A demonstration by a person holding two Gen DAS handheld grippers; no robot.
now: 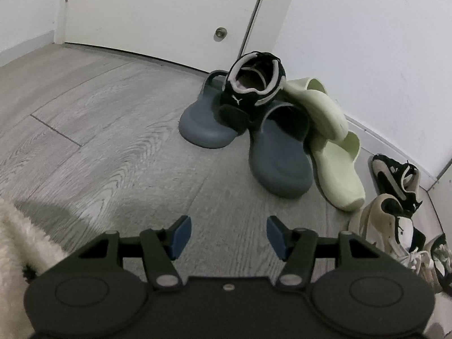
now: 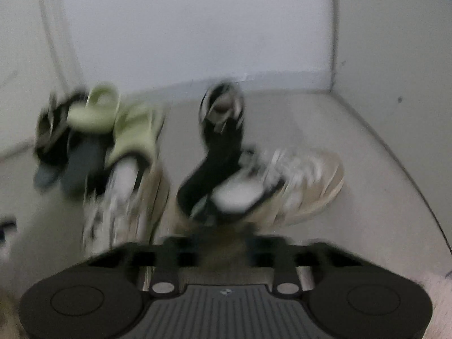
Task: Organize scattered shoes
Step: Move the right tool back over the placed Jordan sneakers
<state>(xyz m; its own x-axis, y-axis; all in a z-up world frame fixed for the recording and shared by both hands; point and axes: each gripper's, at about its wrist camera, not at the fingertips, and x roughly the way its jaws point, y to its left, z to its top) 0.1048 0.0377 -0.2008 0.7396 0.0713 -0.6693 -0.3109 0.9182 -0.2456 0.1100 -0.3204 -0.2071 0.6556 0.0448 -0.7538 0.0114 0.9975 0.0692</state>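
Grey wood-plank floor (image 1: 99, 141); left hand-held gripper (image 1: 228, 236) agape, empty, black sneaker (image 1: 251, 90) atop grey-blue rubber clogs (image 1: 278, 166) ahead. Right hand-held gripper (image 2: 223, 243) blurred, state unclear.

Matt grey wood-grain floor (image 1: 107, 130) noted; slate slides (image 1: 278, 166) smooth, rubbery (pale-green slides (image 1: 336, 175) likewise); fleecy cloth sleeve (image 1: 19, 243).

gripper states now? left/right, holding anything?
Left gripper: open, empty, jaws spread above the floor.
Right gripper: cannot tell; the view is blurred and its fingertips are lost against a beige sneaker.
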